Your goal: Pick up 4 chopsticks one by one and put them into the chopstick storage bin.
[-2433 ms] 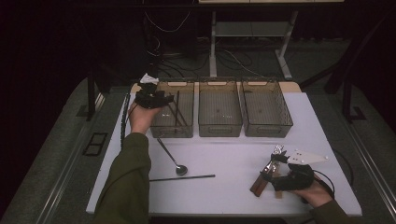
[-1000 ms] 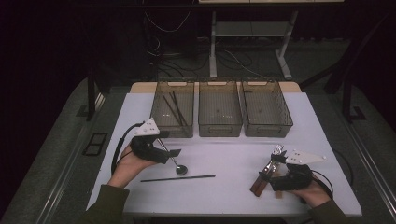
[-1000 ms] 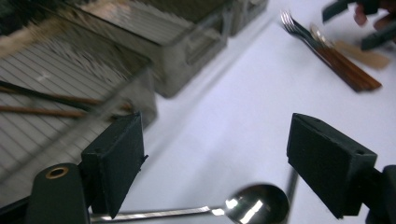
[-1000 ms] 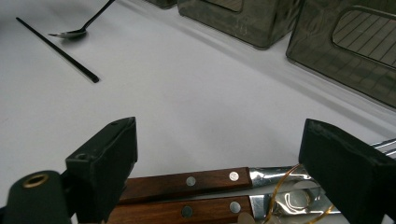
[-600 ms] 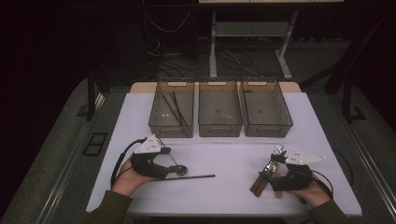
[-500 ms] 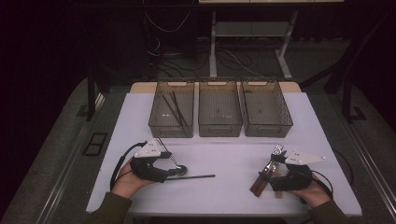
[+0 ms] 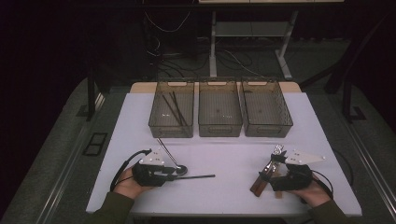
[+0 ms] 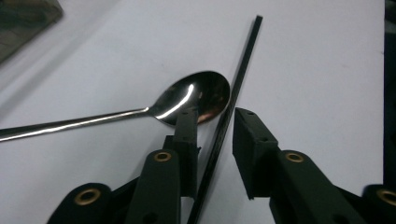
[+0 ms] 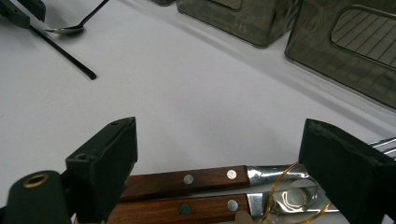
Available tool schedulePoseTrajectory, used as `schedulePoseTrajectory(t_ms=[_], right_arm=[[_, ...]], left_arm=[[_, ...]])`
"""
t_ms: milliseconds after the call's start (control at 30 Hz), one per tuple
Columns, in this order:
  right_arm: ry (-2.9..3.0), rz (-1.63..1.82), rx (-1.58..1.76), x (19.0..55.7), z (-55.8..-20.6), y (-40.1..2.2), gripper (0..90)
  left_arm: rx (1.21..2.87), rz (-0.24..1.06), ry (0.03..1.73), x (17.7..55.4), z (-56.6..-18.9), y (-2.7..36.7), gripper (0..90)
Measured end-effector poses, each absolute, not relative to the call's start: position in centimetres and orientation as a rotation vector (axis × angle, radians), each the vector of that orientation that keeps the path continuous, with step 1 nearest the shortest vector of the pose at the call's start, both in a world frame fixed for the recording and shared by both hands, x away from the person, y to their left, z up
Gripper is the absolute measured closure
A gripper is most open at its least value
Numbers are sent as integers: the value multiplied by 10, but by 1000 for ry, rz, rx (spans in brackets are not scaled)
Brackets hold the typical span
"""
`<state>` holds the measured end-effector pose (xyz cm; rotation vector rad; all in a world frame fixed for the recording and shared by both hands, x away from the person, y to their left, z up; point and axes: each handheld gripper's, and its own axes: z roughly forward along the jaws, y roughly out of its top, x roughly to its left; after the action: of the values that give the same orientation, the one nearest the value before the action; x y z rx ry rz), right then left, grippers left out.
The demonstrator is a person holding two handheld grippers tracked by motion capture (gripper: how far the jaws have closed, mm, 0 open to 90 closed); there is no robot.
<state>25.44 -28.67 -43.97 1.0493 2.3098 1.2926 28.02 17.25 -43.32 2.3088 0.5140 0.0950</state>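
2 jaws of left gripper point(image 8: 212, 126) closing around black chopstick point(image 8: 236, 88) beside spoon point(image 8: 196, 95), pads not yet pressing; right gripper point(image 9: 217, 154) wide open over wooden-handled cutlery point(image 9: 187, 178) on surface point(image 7: 233, 154).

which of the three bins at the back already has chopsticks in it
The left bin, nearest the left gripper's side. Dark sticks lie slanted inside it, while the middle bin and right bin look empty.
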Motion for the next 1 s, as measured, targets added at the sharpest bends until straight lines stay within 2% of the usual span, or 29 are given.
schedulePoseTrajectory(t_ms=[467, 800, 1000], right_arm=[[2313, 1290, 1044, 254, -440, -286, 119], [2316, 1286, 1044, 254, -440, -286, 119], [2316, 1287, 1044, 254, -440, -286, 119]], left_arm=[[2369, 78, 471, 283, -442, 170, 806], [2384, 77, 405, 282, -442, 170, 831], [2384, 25, 361, 280, -442, 168, 849]])
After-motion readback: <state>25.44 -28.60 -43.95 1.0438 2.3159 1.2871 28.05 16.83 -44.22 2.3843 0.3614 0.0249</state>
